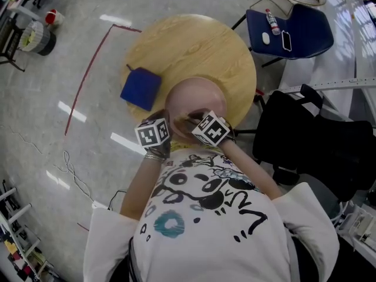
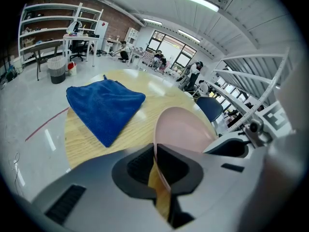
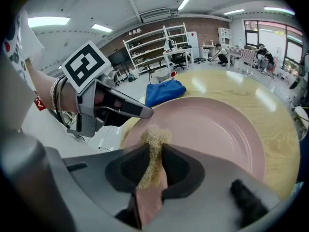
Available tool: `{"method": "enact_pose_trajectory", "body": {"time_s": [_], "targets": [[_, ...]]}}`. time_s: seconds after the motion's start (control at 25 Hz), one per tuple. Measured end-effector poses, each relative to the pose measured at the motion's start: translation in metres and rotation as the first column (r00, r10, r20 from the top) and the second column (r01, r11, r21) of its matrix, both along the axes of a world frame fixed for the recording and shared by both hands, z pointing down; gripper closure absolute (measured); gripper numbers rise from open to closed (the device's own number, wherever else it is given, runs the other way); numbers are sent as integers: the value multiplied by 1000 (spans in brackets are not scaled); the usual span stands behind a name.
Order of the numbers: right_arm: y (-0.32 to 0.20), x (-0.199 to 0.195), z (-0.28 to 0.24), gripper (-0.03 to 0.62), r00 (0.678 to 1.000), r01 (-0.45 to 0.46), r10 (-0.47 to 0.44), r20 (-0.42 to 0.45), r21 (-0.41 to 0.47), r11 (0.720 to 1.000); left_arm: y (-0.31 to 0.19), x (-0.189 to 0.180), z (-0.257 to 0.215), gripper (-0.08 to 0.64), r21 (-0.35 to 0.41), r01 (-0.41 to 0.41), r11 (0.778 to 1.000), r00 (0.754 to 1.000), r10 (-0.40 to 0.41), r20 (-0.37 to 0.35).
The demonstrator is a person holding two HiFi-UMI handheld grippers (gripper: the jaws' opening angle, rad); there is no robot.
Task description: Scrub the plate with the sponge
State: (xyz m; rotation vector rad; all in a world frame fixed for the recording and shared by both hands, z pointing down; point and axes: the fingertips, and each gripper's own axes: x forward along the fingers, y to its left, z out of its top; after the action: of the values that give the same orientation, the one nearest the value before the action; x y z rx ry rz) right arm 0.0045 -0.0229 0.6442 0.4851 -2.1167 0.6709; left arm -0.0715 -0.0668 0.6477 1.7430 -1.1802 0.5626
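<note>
Plate (image 1: pixel 195 101): pink, centre frame, at the near edge of the round table (image 1: pixel 194 40). Stiff, smooth, probably slippery and breakable; best gripped at the rim. Left gripper (image 2: pixel 155 152): jaws clamped on that rim. Sponge (image 3: pixel 155 138): tan, soft, light, pinched in the right gripper (image 3: pixel 153 154) over the plate's lower-left edge. Blue cloth (image 1: pixel 141 88): left of the plate.

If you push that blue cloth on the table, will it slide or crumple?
Probably crumple: the fluffy blue cloth lies limp with soft folds, so it looks floppy. It seems light, and its nap may grip the round wooden table.
</note>
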Motion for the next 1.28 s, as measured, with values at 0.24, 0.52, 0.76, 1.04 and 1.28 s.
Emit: {"method": "enact_pose_trajectory", "body": {"time_s": [0.24, 0.52, 0.76, 1.04, 1.28], "targets": [[-21, -11, 3, 503, 1000, 26, -26, 7, 26, 999, 1, 3, 1, 526, -12, -12, 1000, 1000, 12, -17], [-55, -14, 6, 503, 1000, 23, -23, -12, 66, 998, 4, 7, 2, 526, -20, -32, 999, 999, 31, -27], [-82, -10, 3, 503, 999, -16, 18, -28, 96, 995, 4, 3, -1, 526, -23, -43, 999, 998, 42, -36], [-109, 14, -2, 512, 989, -129, 138, -54, 150, 980, 4, -1, -1, 525, -25, -33, 999, 998, 32, -52], [-104, 34, -26, 520, 982, -173, 184, -46, 182, 968, 4, -3, -1, 525, -19, -23, 1000, 999, 22, -46]]}}
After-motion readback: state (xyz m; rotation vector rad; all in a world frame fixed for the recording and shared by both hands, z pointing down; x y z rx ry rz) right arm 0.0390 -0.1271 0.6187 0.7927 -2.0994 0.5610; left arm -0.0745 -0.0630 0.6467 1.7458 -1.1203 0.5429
